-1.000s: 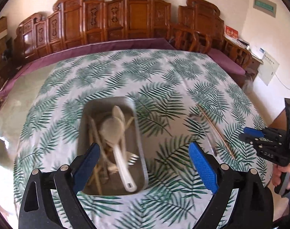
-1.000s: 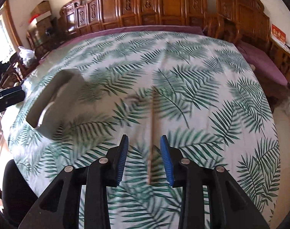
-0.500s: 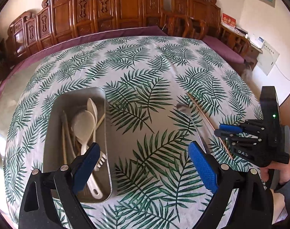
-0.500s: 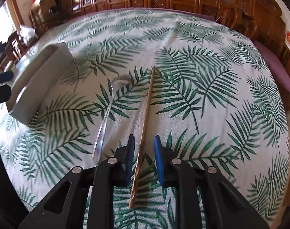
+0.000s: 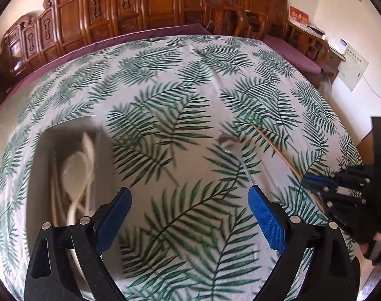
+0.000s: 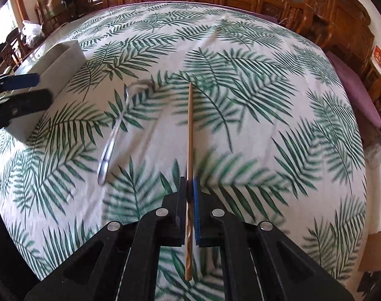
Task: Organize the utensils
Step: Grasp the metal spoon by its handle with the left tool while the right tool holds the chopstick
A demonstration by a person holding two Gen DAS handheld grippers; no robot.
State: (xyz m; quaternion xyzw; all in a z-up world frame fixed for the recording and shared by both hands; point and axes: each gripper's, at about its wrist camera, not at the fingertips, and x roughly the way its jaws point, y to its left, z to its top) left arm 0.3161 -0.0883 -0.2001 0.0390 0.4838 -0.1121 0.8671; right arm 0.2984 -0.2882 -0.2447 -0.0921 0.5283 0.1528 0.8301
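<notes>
My right gripper is shut on a wooden chopstick that points away over the leaf-print tablecloth; it shows in the left wrist view at the right with the chopstick. A metal spoon lies left of the chopstick, also seen in the left wrist view. A grey utensil tray at the left holds white spoons and other utensils. My left gripper is open and empty, between the tray and the spoon, above the cloth.
The round table has a purple under-cloth at its far edge. Carved wooden chairs ring the far side. The tray's outer wall shows at the left of the right wrist view, with my left gripper's fingers beside it.
My right gripper has closed on the chopstick. My left gripper has moved right, away from above the tray, toward the metal spoon.
</notes>
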